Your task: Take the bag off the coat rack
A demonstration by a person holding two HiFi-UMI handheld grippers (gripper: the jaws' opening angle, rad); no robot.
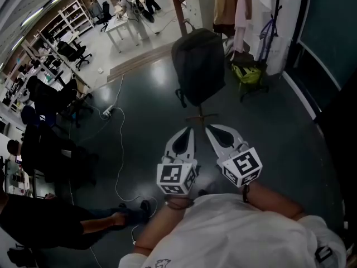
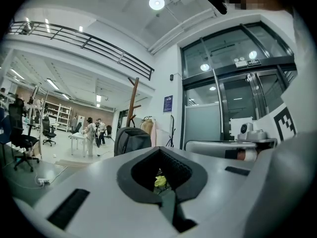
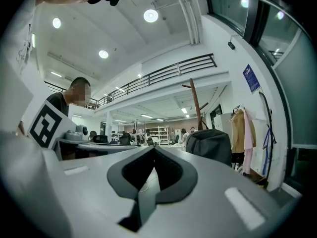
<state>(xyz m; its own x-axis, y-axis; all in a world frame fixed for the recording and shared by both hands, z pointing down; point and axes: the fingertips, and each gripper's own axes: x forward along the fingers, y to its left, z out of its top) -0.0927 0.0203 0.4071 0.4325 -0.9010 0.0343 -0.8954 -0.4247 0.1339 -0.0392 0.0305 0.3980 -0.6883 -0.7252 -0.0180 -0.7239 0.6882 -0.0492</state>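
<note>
So the bag (image 1: 199, 66) is a dark grey backpack and it's hanging on the wooden coat rack (image 1: 178, 7), hooked up by its top loop with its body dangling above the dark floor (image 1: 150, 94). Both grippers are held out low in front of the person, side by side and pointing at it, but neither one is touching it. The left gripper (image 1: 191, 129) has its fingers (image 2: 89, 182) pressed together with nothing caught between them, and its own view shows the bag just off to the left of the tips. Same deal with the right gripper (image 1: 208, 128): fingers (image 3: 237, 182) closed on nothing, bag off to the right. Some clothes (image 1: 245, 10) hang just right of the rack, and a white cable (image 1: 120, 149) snakes across the floor on the left.
</note>
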